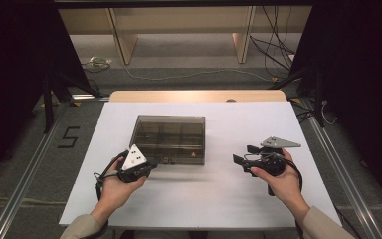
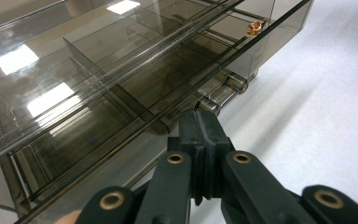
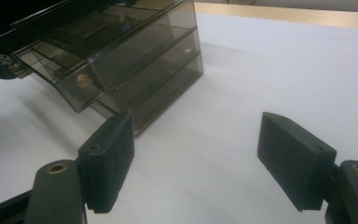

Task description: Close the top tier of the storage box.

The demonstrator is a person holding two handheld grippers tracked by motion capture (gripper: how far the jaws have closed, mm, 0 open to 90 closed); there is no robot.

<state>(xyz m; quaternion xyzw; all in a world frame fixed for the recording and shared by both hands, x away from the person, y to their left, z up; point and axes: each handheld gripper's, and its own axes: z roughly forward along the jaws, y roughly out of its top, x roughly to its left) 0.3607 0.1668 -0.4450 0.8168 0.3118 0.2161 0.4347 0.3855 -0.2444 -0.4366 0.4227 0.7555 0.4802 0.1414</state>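
The left hand-held gripper (image 2: 204,135), jaws closed, is sitting at the smoky compartment box's (image 1: 169,138) front latch (image 2: 221,93), seemingly pinching it, while the right hand-held gripper (image 3: 196,158) is waiting wide open, well apart

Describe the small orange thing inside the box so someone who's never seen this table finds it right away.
On the white table sits a smoky transparent compartment box. Look in its front right corner compartment: the orange thing lies there, small and coppery, the sole bright spot among brown dividers.
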